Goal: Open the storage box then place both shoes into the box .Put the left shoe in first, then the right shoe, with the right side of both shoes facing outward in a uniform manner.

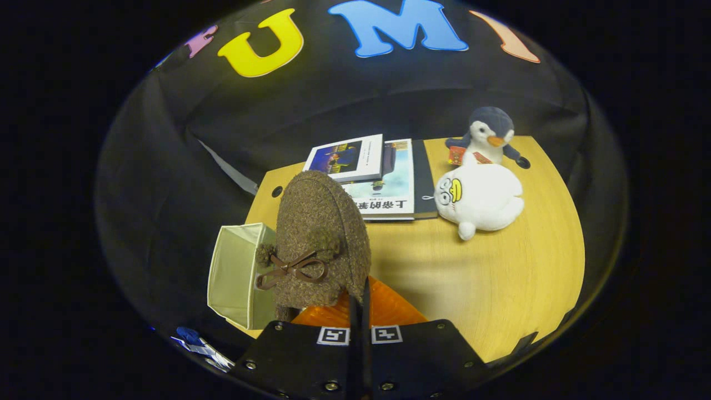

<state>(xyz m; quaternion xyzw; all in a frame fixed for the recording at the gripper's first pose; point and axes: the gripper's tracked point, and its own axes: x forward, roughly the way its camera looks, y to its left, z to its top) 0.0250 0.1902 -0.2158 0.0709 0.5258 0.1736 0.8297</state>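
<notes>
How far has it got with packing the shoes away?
Done: the pale green storage box stands open on the wooden table. In hand: the gripper has its orange fingers shut on a brown fuzzy shoe with a bow, held up just beside the box. Left: getting this shoe inside, then the other one. I cannot tell which shoe this is, nor whether one is already in the box.

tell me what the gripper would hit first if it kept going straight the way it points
Shut on the brown shoe, the gripper would probably carry it into the stacked books beyond; the pale storage box sits beside it. Depth is unclear.
</notes>
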